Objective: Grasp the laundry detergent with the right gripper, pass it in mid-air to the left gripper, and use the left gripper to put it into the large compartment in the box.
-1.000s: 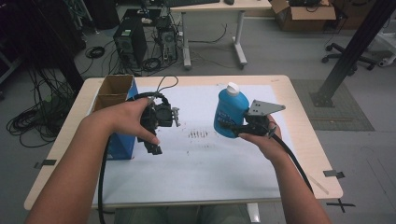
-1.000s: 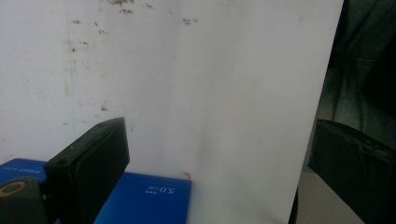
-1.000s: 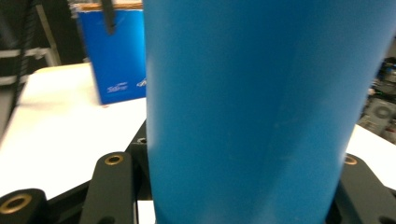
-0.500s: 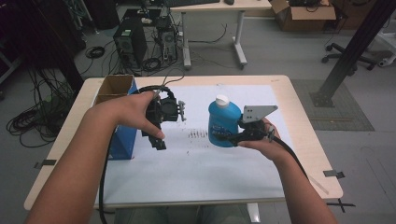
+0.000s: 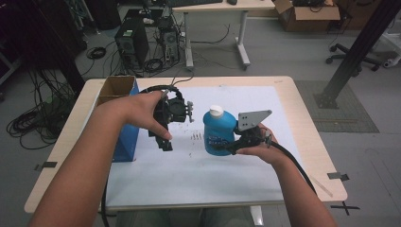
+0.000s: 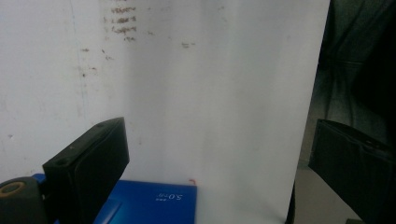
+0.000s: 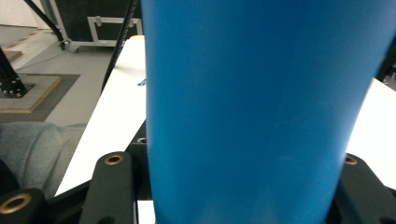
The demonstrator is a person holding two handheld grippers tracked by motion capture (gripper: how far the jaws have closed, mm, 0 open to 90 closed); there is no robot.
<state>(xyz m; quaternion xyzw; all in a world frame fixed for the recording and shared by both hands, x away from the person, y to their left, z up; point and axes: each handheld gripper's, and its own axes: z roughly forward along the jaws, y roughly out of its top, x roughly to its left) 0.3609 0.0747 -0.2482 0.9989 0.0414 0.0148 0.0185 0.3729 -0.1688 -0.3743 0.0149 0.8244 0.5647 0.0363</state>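
right claw (image 5: pixel 227 144) pinching blue bottle (image 5: pixel 218 132), now carried leftward toward tabletop (image 5: pixel 283 94) centre | left claw (image 5: pixel 166 142) spread, empty | likely handover or set-down

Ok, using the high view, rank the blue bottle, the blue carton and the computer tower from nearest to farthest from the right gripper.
1. Blue bottle: clamped in the right gripper, mid-table.
2. Blue carton: at the table's left edge, beyond the left gripper.
3. Computer tower: on the floor behind the table, far left.
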